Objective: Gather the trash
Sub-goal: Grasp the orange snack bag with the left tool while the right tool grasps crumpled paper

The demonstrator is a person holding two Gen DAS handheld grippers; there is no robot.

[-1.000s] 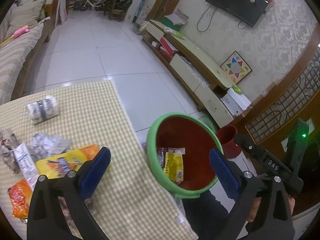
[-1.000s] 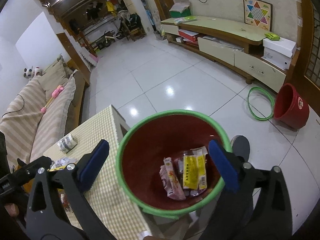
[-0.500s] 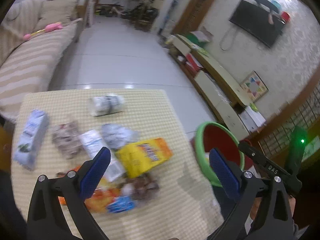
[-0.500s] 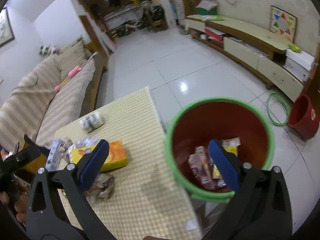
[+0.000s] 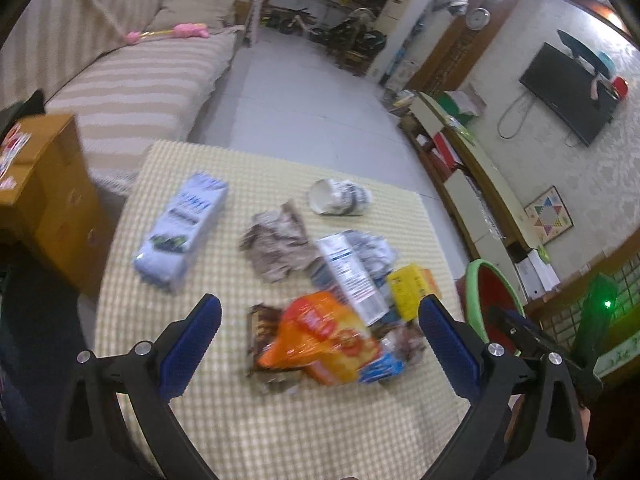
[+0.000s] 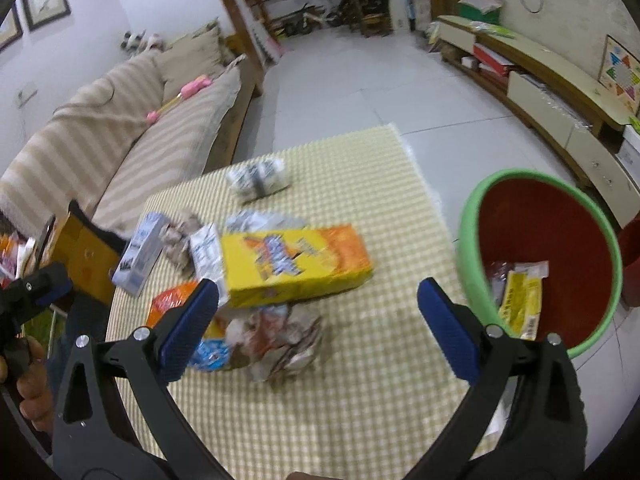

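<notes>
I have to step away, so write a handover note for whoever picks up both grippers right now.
Left gripper: open, empty, over the wrapper pile.
Right gripper: open, empty, between the pile and the bin.
Red bin with green rim: off the table's right edge; a yellow packet and other wrappers are already inside.
Left on the checked tablecloth: yellow-orange box, orange snack bag, white-blue carton, crumpled brown paper, squashed cup, and smaller wrappers.
To do: pick each up and drop it in the bin.

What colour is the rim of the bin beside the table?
The bin has a green rim and a red inside. It shows best in the right wrist view.
</notes>
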